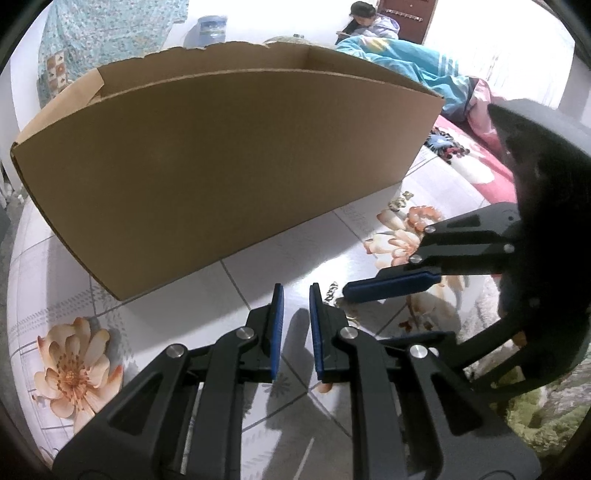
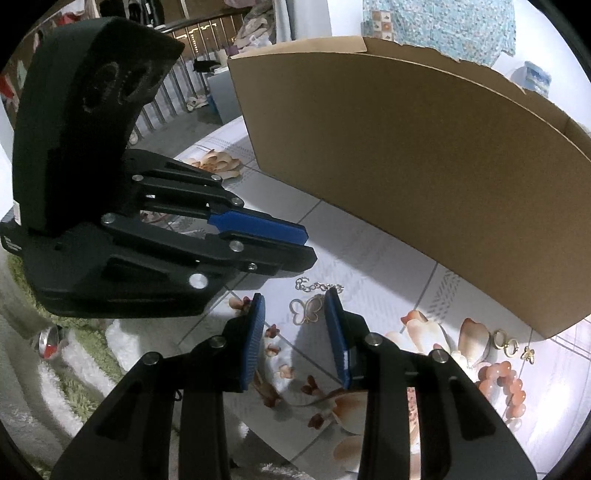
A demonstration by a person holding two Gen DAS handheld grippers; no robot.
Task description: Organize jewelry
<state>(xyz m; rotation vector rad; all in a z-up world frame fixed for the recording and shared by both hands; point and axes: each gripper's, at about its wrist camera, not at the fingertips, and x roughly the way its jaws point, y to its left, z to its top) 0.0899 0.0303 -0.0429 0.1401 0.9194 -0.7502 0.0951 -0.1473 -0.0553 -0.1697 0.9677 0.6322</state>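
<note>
On the flower-patterned table top (image 2: 388, 280), a gold butterfly pendant (image 2: 304, 312) lies just ahead of my right gripper (image 2: 295, 304), in line with the gap between its open blue pads. A silver chain bracelet (image 2: 317, 286) lies just beyond it; the chain (image 1: 332, 291) also shows in the left wrist view. My left gripper (image 1: 295, 291) hovers low over the table with a narrow gap between its pads and nothing in it. It reaches in from the left (image 2: 309, 246) in the right wrist view. Gold rings (image 2: 506, 343), a small gold butterfly (image 2: 528, 354) and an orange bead bracelet (image 2: 506, 387) lie to the right.
A large open cardboard box (image 1: 221, 166) stands on the table right behind the jewelry. A fluffy green and white cover (image 2: 74, 350) borders the table with a small round tin (image 2: 50, 343) on it. A person (image 1: 365, 22) sits far back beside blue bedding (image 1: 413, 62).
</note>
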